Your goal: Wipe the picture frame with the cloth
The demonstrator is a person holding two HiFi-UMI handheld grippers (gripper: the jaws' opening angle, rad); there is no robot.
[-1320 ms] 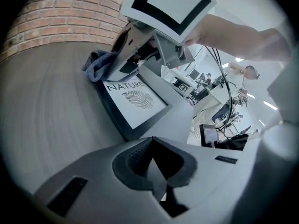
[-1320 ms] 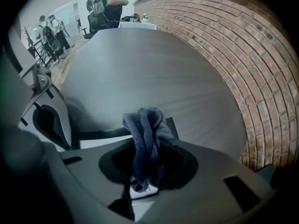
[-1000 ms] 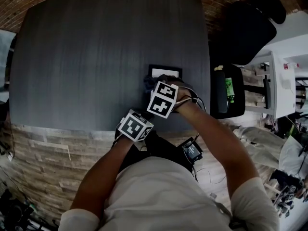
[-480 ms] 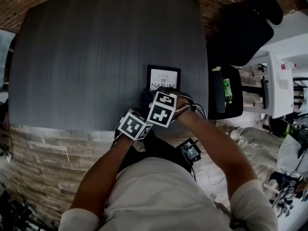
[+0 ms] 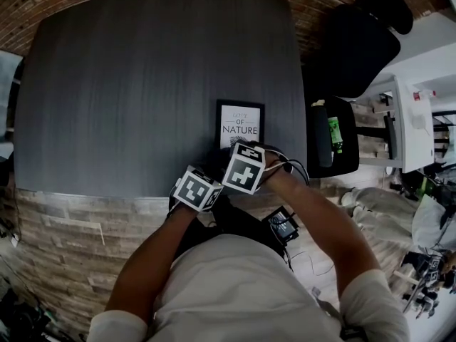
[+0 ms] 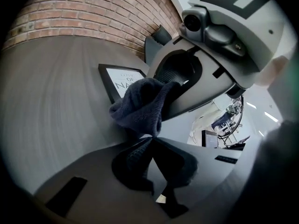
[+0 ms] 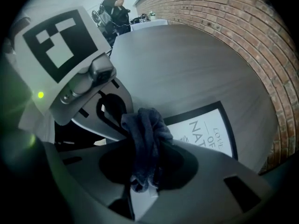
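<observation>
Head view, reader asks: where does the picture frame (image 5: pixel 240 123) lie from your claws?

Operator: It lies flat on the table (image 5: pixel 142 84), close to the right edge and not far from the near edge. It is just beyond my right gripper (image 7: pixel 148 164), straight ahead of it. My left gripper (image 6: pixel 152 138) sits to the left and farther back, at the near edge, so the right one is the nearer. The frame's long axis runs from the near edge toward the far edge. I judge the wipe should travel forward along that line.

Reader: State of the claws?

Operator: My right jaws are closed on the cloth (image 7: pixel 145 129), a dark bunched wad standing up out of them. My left jaws are together and seem to pinch one corner of the same cloth. The two claws are almost touching.

Reader: Appearance of the frame?

Operator: It has a thin black border and a white print with dark lettering that reads "NATURE". The cloth hangs by the frame's near end; whether it touches the frame I cannot tell.
</observation>
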